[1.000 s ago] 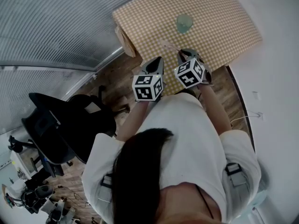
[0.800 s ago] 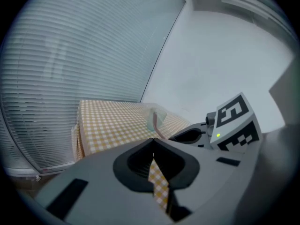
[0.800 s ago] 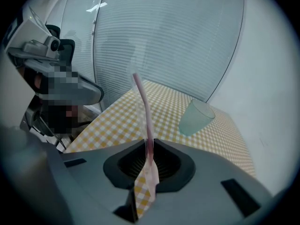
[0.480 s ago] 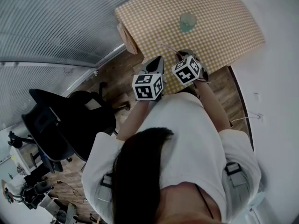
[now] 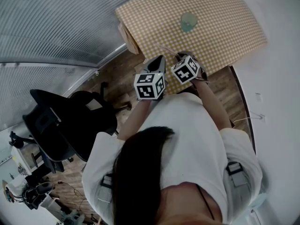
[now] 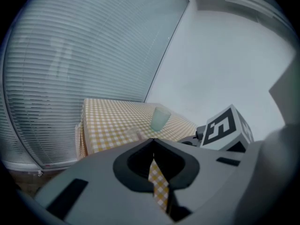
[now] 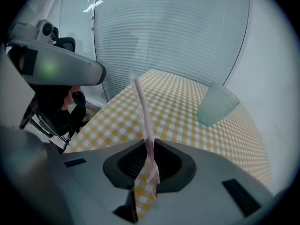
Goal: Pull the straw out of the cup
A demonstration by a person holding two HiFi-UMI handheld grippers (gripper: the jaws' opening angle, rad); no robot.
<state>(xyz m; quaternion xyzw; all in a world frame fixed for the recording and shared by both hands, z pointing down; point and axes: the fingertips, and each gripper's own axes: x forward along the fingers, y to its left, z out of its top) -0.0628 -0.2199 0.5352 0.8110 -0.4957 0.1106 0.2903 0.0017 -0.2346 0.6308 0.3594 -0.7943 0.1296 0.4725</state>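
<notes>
straw (image 7: pixel 143 111): pale pink, out of the cup and clear of it; its lower end is pinched in the right gripper, and the rest rises straight up out of the jaws above the table's near part.
right gripper (image 7: pixel 149 144): jaws closed tight on the straw's lower end; nothing else between them; poised over the table's near edge, pointing steeply down.
left gripper (image 6: pixel 153 142): jaws drawn together at the tips, with nothing between them; only a sliver of cloth shows through the slit behind the tips; held just beside the right gripper, on its left, at the table's near edge.
cup (image 5: pixel 188 21): pale green, translucent, upright on the cloth; stands in from the edges, toward the far right part of the table; well apart from both grippers and from the straw.
table (image 5: pixel 220 13): covered by a yellow and white checked cloth (image 7: pixel 178 107) that hangs over the near left corner; apart from the cup, its top is bare.
marker cubes: one on each gripper, left (image 5: pixel 149 86) and right (image 5: pixel 186 69), near each other but apart.
person (image 5: pixel 187 139): in a white top, standing at the table's near edge, both arms held forward.
surroundings: slatted blinds (image 6: pixel 70 55) behind the table's far and left sides; a black office chair (image 5: pixel 61 125) on the wooden floor (image 5: pixel 117 74) to the person's left.
</notes>
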